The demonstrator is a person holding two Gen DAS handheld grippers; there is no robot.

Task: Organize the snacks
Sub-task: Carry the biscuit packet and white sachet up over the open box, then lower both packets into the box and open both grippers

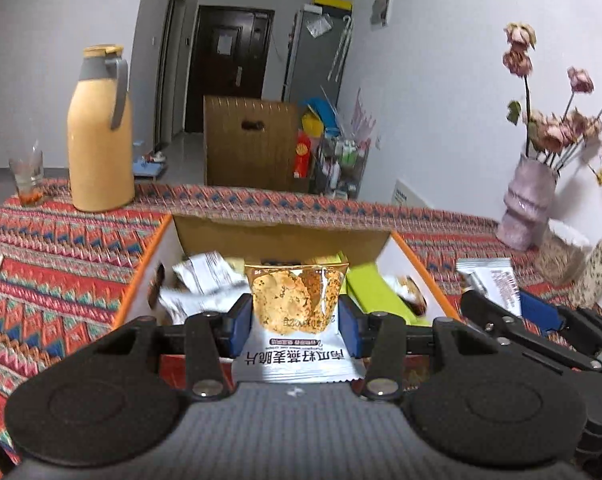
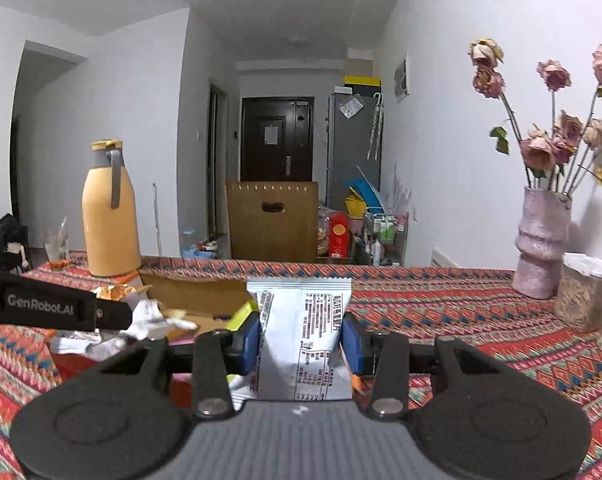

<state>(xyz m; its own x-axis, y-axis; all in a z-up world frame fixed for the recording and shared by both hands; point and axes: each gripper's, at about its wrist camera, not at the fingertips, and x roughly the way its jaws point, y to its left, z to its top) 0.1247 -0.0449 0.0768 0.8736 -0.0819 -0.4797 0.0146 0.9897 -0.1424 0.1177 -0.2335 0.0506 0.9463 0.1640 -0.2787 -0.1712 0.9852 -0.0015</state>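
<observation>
Cracker packet glossy, printed crackers (upside down), clamped in left gripper.

Black claw, blue pads, silver screws

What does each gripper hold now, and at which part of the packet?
Left gripper pinches a cracker packet by its two side edges, about mid-height. Right gripper pinches a white snack packet likewise by its side edges.

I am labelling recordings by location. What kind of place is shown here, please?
Most likely a lived-in flat: a table with a patterned cloth, a thermos jug, a vase of dried roses, and a hallway with a dark entrance door and a fridge.
</observation>
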